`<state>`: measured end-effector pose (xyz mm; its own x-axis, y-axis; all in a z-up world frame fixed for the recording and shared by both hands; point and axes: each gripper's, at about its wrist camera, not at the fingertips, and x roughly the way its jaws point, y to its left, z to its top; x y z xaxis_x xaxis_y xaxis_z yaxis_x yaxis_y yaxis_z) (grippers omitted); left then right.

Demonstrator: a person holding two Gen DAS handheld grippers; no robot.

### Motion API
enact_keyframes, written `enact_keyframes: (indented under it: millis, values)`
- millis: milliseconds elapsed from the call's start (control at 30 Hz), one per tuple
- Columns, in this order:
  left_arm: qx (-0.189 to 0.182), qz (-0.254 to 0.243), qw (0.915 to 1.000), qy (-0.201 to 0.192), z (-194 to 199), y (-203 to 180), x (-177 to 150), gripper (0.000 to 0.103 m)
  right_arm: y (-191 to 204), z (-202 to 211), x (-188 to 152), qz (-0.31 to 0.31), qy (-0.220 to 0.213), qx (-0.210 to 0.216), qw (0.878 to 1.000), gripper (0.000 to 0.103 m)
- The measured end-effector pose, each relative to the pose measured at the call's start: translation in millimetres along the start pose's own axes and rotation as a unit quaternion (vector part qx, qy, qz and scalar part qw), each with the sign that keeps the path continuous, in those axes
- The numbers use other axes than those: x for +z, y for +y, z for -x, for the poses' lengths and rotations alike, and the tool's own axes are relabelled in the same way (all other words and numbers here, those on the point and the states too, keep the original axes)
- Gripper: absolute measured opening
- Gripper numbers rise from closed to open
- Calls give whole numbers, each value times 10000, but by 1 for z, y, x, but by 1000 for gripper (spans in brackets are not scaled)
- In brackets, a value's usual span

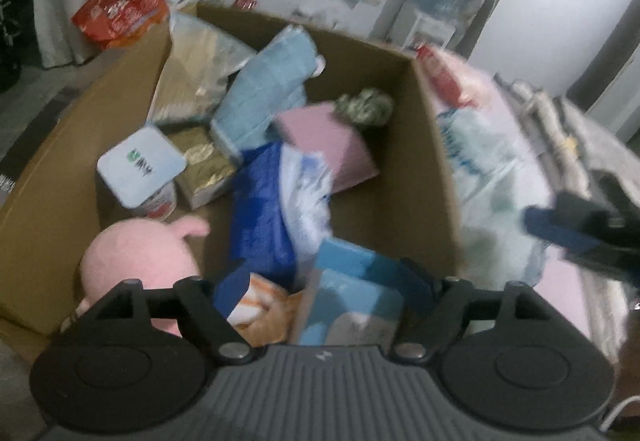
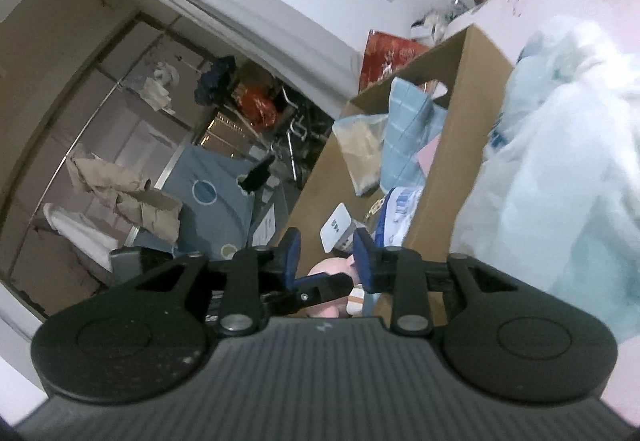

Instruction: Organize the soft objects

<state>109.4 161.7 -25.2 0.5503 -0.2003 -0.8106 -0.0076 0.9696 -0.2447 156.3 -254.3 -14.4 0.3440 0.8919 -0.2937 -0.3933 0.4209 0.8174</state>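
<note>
the left gripper hangs over the cardboard box, jaws wide apart and empty, above a pink plush at lower left. the right gripper is narrowly parted, gripping nothing.

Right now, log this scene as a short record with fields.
container: brown cardboard box, top open
contents: round pink plush toy; flat pink pack; light blue quilted bundle
left gripper: open, over a blue carton
right gripper: narrowly open, nothing between its pads
beside box: white bagged bundle
</note>
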Motion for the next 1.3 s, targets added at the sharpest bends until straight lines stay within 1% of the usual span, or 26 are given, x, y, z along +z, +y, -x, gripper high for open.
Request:
enact_keyframes:
  millis: [67,133,200,267,333,400,433,533,667,800,900,1033,1067,1200,1300]
  values:
    - [84,-61,9995,305,-12,1,1,81,-2,10,-4,27,-72,-21,10000,33]
    - [82,-110,9982,590,-25,1,2,80,-4,19,-9,27,-113,-18,9999,34]
    - [-7,-91,9959,900,-39,2,3,78,-6,25,-12,21,-149,-3,9999,35]
    - [-191,-37,9936,1112,-48,4,4,77,-8,31,-15,13,-190,-9,9998,38]
    - [-240,11,9922,1220,-52,5,6,77,-11,36,-16,-14,-244,-12,9997,43]
    - [-256,19,9916,1265,-52,5,7,72,-14,40,-17,-64,-289,-23,9996,44]
    - [-273,42,9914,1279,-51,5,7,69,-17,42,-17,-96,-309,-24,9995,44]
    - [-412,125,9907,1291,-46,7,7,56,-21,45,-17,-158,-345,-38,9993,45]
    - [-647,342,9887,1308,-44,15,4,55,-25,44,-18,-206,-340,-45,9992,46]
    - [-732,645,9874,1244,-45,26,6,55,-26,41,-21,-239,-275,-90,9993,47]
    - [-530,500,9908,1144,-43,25,9,55,-24,40,-22,-234,-264,-124,9993,47]
    - [-258,378,9941,983,-35,27,13,51,-15,42,-23,-141,-292,-173,9993,48]
    - [-188,364,9949,922,-32,28,13,50,-14,43,-23,-104,-302,-188,9993,48]
    - [155,353,9972,643,-17,32,11,50,-11,40,-23,-51,-295,-216,9993,48]
    - [285,213,9987,352,1,29,6,50,-8,38,-25,12,-252,-255,9994,48]
